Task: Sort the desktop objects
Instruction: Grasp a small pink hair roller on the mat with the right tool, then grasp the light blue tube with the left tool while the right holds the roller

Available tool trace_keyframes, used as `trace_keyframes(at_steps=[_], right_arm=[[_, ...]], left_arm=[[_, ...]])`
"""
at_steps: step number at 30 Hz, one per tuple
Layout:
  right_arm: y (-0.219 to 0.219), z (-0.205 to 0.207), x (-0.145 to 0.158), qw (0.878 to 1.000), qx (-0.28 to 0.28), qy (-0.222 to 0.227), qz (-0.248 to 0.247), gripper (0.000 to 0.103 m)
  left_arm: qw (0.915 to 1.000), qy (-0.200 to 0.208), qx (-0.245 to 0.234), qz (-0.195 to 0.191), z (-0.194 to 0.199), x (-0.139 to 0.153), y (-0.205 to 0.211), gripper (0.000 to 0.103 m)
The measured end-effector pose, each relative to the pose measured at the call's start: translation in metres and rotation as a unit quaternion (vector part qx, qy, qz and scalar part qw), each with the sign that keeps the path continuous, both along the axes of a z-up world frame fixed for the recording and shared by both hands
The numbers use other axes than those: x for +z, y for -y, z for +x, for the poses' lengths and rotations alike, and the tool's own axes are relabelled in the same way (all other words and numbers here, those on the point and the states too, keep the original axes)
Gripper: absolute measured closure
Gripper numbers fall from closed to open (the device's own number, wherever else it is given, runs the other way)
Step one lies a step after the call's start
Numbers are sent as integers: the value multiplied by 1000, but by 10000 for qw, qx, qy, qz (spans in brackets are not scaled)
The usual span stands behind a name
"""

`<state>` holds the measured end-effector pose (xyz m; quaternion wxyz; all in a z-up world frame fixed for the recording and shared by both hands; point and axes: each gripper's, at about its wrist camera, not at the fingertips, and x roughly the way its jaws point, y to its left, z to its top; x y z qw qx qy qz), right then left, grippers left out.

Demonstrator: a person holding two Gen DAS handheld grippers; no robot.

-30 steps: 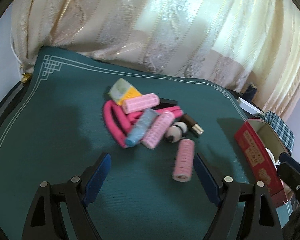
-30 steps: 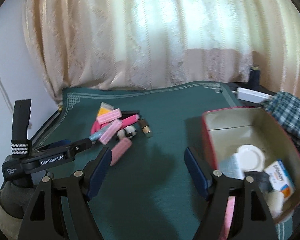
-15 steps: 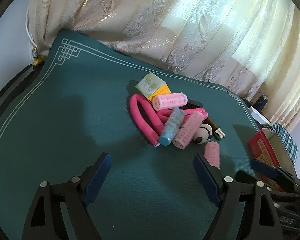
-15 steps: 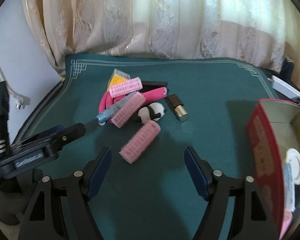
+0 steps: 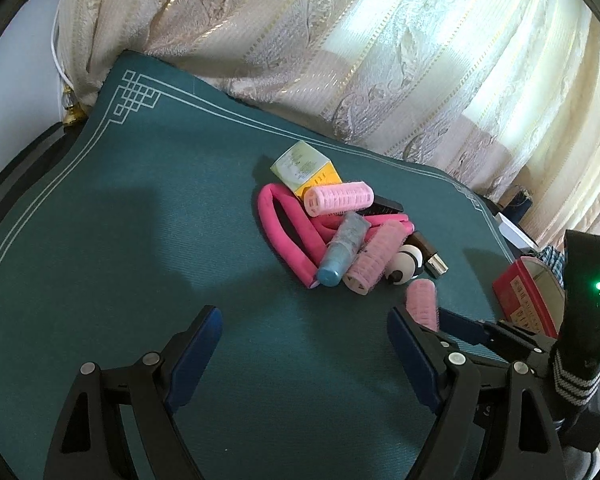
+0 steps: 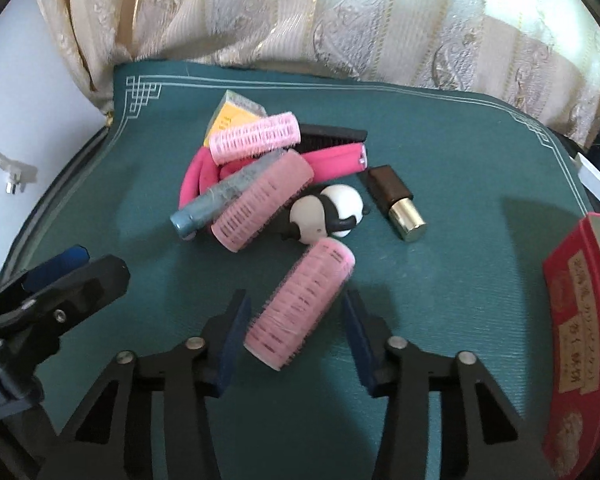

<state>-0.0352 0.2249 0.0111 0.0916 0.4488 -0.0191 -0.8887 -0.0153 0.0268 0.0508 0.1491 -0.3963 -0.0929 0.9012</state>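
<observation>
Over the green mat (image 6: 460, 152), my right gripper (image 6: 296, 332) straddles a pink roller (image 6: 300, 304), jaws apart; my left gripper (image 5: 304, 344) hovers open.

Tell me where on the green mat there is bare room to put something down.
Bare: the green mat left of the pile, up to its white border; also between the brown-gold lipstick and the red cardboard box. Crowded: around the bent pink foam roller.
</observation>
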Motion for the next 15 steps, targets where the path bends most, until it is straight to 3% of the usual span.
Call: trace_keyframes(at_steps=[5, 15], right_arm=[[-1, 6, 1, 9998, 105, -135, 64, 65], [-28, 10, 1, 9990, -104, -193, -383, 67]], left_arm=[[9999, 86, 40, -73, -3, -7, -1, 17], [9990, 250, 41, -365, -12, -18, -12, 17]])
